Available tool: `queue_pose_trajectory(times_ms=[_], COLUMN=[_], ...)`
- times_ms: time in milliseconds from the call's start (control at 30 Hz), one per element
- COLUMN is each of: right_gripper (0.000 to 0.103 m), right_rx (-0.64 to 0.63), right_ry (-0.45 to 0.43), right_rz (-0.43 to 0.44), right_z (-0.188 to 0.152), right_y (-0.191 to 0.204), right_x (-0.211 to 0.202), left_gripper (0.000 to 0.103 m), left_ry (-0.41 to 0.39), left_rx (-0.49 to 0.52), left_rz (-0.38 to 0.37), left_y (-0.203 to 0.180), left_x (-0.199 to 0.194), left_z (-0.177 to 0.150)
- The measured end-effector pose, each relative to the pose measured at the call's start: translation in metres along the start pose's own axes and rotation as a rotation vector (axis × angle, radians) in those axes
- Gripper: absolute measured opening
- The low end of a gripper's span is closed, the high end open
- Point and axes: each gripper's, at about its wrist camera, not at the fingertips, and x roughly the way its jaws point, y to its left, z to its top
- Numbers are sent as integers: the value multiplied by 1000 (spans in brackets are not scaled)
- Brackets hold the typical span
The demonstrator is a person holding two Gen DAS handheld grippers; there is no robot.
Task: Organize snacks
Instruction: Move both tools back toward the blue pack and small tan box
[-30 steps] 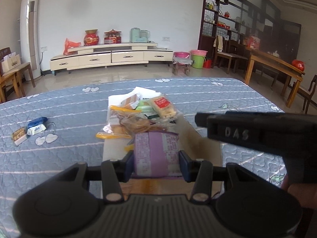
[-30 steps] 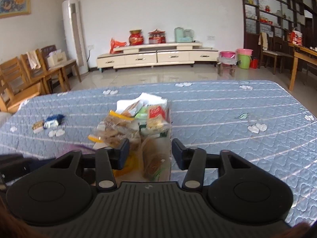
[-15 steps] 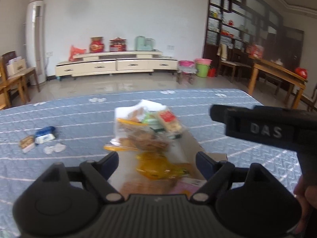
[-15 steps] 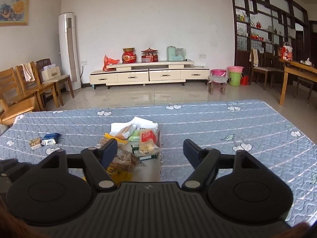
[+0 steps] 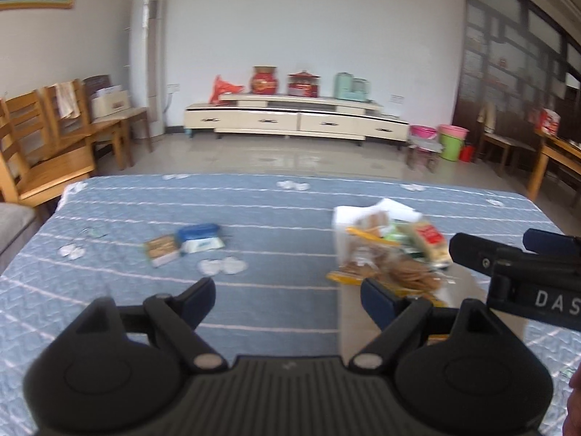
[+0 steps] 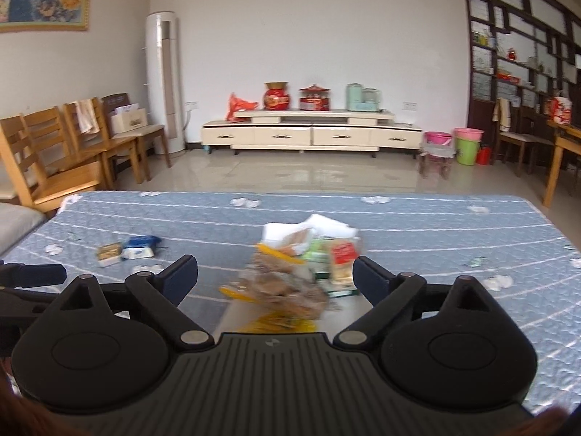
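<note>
Leftmost, on the blue quilted tabletop (image 5: 109,218) with thin white stripes, lie two small loose snacks, touching each other: a tan biscuit packet with a white edge (image 5: 161,249) and, just to its right, a blue-and-white wrapped packet (image 5: 200,240); the right wrist view shows the same pair at its left, the tan packet (image 6: 109,253) and the blue-and-white one (image 6: 139,247). To their right, the left tongs (image 5: 287,299) hang over bare quilt with their jaws spread and opening, nothing between the dark blue pads (image 5: 198,299). Farther right sits the main heap of snacks (image 5: 392,250), piled on what looks like a flat pale cardboard sheet (image 5: 468,283): clear bags of brown round biscuits (image 5: 406,272) with yellow trim, a red-and-cream packet (image 5: 430,238), greenish wrappers and crumpled white paper (image 5: 363,214) at the back. In the right wrist view the right tongs (image 6: 275,278) stand wide and opening above this heap (image 6: 301,265), the biscuit bags seen between the fingers but touched by neither pad (image 6: 368,278). At the far right of the left wrist view, the black body of the right tool juts in over the cardboard. Motion blur softens the snack labels, so none can be read.
</note>
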Motion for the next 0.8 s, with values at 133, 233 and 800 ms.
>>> queue_pose_trajectory(times_ms=[133,233,800], right_gripper=[103,103,103], right_rx=[-26,-48,-116], right_ry=[8,14,40], right_rz=[33,56,135], right_z=[2,4,10], right_y=[18,30,81], right_x=[6,10,35], left_gripper=[87,87,87], left_ry=[3,1,9], left_rx=[-34,-49,-119], left_rz=[32,56,152], left_y=[22,35,94], left_x=[1,2,11], left_z=[2,2,-1])
